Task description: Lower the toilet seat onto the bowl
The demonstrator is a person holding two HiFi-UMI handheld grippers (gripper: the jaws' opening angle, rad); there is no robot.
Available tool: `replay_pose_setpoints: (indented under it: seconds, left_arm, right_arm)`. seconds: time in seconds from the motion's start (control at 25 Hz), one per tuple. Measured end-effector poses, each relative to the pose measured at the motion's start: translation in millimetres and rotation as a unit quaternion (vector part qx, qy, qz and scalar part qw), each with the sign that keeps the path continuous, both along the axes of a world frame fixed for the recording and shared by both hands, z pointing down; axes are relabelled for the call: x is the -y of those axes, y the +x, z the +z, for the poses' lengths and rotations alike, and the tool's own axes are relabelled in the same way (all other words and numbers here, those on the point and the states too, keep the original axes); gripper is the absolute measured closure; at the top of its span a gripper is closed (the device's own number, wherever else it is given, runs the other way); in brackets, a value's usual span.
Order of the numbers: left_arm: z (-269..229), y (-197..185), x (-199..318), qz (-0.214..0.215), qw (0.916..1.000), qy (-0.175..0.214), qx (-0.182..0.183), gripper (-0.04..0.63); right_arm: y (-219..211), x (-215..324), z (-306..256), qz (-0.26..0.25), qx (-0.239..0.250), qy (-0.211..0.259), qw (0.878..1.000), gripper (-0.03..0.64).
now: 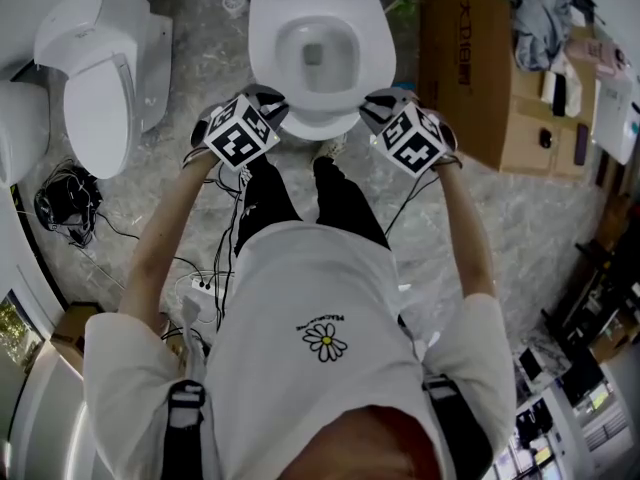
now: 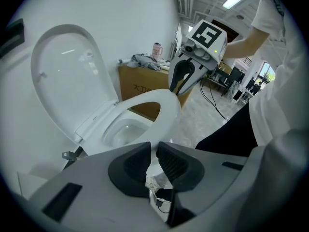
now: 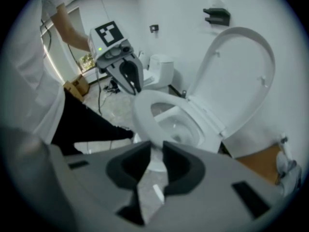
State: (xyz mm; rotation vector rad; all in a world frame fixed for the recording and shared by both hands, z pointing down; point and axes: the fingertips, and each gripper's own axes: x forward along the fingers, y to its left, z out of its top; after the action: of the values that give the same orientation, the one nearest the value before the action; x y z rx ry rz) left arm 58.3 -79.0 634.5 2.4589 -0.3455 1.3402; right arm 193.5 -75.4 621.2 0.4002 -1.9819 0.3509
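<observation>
Both grippers are at the front edge of the toilet seat (image 1: 320, 116), which lies about level over the bowl (image 1: 296, 46) with the lid (image 2: 67, 76) upright behind. The left gripper (image 2: 155, 151) is nearly closed, only a narrow slit between its pads. The right gripper (image 3: 155, 151) gapes slightly wider. The seat's rim meets each gripper's tips, and neither visibly clamps it.

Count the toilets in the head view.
2: centre toilet, lid up; left toilet, lid shut. A white shape at the far left edge may be a third.
</observation>
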Motion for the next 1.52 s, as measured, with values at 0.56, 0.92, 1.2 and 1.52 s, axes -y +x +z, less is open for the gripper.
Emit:
replay_pose_setpoints:
  seconds: [0.56, 0.92, 1.2, 1.52]
  left_arm:
    - [84.7, -0.1, -59.6, 0.024, 0.9965, -0.066, 0.044, 0.535]
    - [143.3, -2.1, -86.3, 0.034, 0.9921, -0.1, 0.068, 0.543]
    - [198.9, -0.5, -99.9, 0.023, 0.9884, -0.126, 0.081, 0.543]
    - [251.8, -4.5, -108.9, 0.046, 0.9835, -0.139, 0.107, 0.543]
  right_arm:
    - [0.3, -59.5, 85.3, -0.013, -0.04, -0.081, 0.996, 0.531]
    - [-3.3, -86.2, 146.4, -0.003, -0.051, -0.121, 0.991, 0.538]
    - [-2.5, -97.1, 202.8, -0.004, -0.066, -0.139, 0.988, 0.546]
    - [-5.4, -102.8, 256.5, 0.04, -0.075, -0.172, 0.981, 0.56]
